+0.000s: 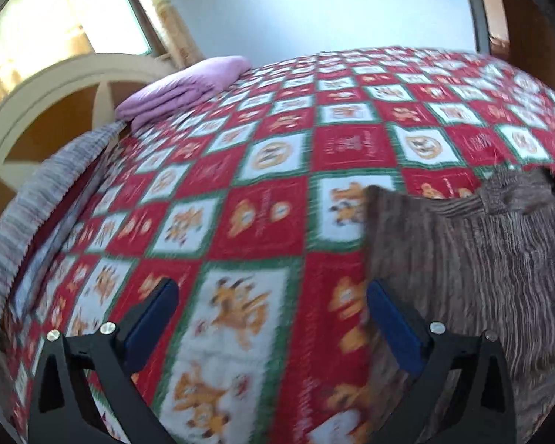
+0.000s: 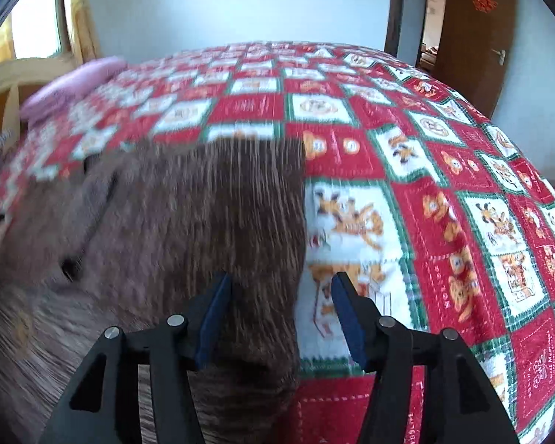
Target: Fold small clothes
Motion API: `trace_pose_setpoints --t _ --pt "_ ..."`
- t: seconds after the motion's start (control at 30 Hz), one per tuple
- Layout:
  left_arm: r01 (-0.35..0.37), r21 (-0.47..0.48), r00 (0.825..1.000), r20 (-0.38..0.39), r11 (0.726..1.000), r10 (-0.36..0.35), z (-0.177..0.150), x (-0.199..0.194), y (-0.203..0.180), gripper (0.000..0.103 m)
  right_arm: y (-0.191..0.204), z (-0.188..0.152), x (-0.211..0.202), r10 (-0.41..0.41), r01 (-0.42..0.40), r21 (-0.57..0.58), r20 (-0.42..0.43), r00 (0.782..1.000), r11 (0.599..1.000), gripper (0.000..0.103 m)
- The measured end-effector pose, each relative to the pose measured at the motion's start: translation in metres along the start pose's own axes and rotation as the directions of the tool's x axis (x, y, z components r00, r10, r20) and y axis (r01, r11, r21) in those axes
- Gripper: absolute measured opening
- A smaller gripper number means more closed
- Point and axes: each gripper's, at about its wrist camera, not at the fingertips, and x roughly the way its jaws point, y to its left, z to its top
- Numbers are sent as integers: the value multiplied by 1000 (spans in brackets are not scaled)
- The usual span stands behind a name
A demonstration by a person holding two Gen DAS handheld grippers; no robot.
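A small brown ribbed garment [image 1: 481, 259] lies flat on the red, white and green checked bedspread [image 1: 262, 214]. In the left wrist view it fills the lower right, and its left edge runs just beside the right finger. My left gripper [image 1: 272, 290] stands wide open over bare bedspread with nothing between its blue pads. In the right wrist view the garment [image 2: 203, 214] covers the left half. My right gripper [image 2: 281, 279] is open, and the garment's right edge lies between the jaws; the pads do not press on it.
A folded pink blanket [image 1: 188, 85] and a grey striped cushion [image 1: 44, 192] lie along the cream headboard [image 1: 55, 85] at the left. The bedspread [image 2: 444, 170] stretches far and right. A brown door [image 2: 477, 37] stands open beyond the bed's far corner.
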Motion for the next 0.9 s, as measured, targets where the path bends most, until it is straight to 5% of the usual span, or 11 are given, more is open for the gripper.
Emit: trace_pose_setpoints --t 0.1,0.17,0.37,0.57,0.7,0.77,0.9 --pt "-114 82 992 -44 990 118 1 26 -21 103 -15 1 2 11 -10 49 -17 1000 999 63" --pt "-181 56 981 -65 982 184 -4 36 -15 103 -17 2 -1 -5 5 30 -14 1000 1000 63" --pt "-137 4 987 -85 991 137 -13 35 7 103 -16 13 -18 19 -22 58 56 998 998 63" --pt "-92 -44 996 -22 995 91 -13 -4 12 103 4 11 -9 44 -45 16 34 998 999 64" --pt "-91 41 995 52 995 89 -15 -22 -11 103 -4 6 3 -8 8 28 1 1000 1000 64" --pt "-206 135 978 -2 969 208 -25 6 -23 103 -22 3 5 -8 9 78 -15 1000 997 64" --pt "-149 27 987 -52 988 151 -31 17 5 103 -41 -6 6 -6 7 106 -11 1000 994 65"
